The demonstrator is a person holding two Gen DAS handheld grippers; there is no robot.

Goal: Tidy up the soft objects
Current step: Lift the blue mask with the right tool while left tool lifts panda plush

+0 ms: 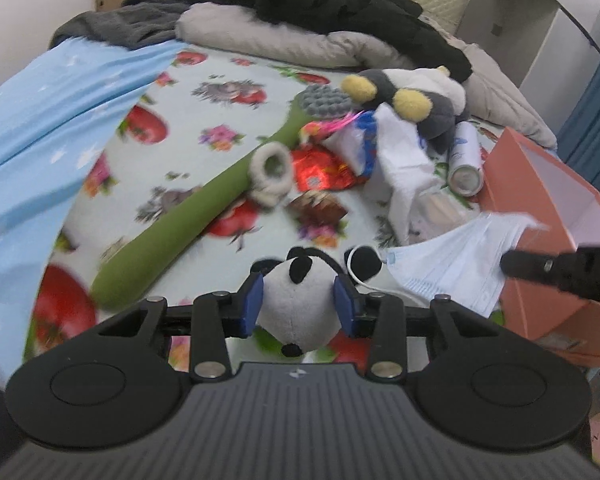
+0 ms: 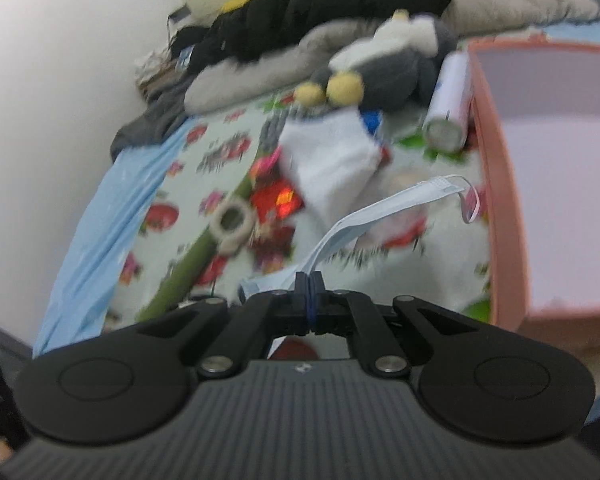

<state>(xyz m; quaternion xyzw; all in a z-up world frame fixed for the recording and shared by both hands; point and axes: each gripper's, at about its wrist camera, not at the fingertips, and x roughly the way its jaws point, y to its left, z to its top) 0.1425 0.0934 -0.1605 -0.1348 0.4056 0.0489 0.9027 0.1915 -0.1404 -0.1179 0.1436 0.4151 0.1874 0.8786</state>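
Note:
My left gripper (image 1: 299, 304) is shut on a small panda plush (image 1: 298, 312), held above the flowered bedsheet (image 1: 204, 128). My right gripper (image 2: 309, 280) is shut on a pale blue face mask (image 2: 364, 212), which hangs forward over the sheet; the mask also shows in the left wrist view (image 1: 452, 260) with the right gripper's finger (image 1: 532, 266) on it. A pink open box (image 2: 548, 184) stands at the right, also in the left wrist view (image 1: 548, 200). A grey penguin plush (image 1: 412, 96) and a white cloth (image 1: 404, 160) lie beyond.
A long green brush (image 1: 204, 208), a fuzzy white ring (image 1: 272, 176), red foil wrappers (image 1: 320, 168) and a white spray can (image 1: 466, 156) lie on the sheet. A grey pillow (image 1: 260, 36) and black clothes (image 1: 340, 4) are at the head. A blue blanket (image 1: 40, 120) is on the left.

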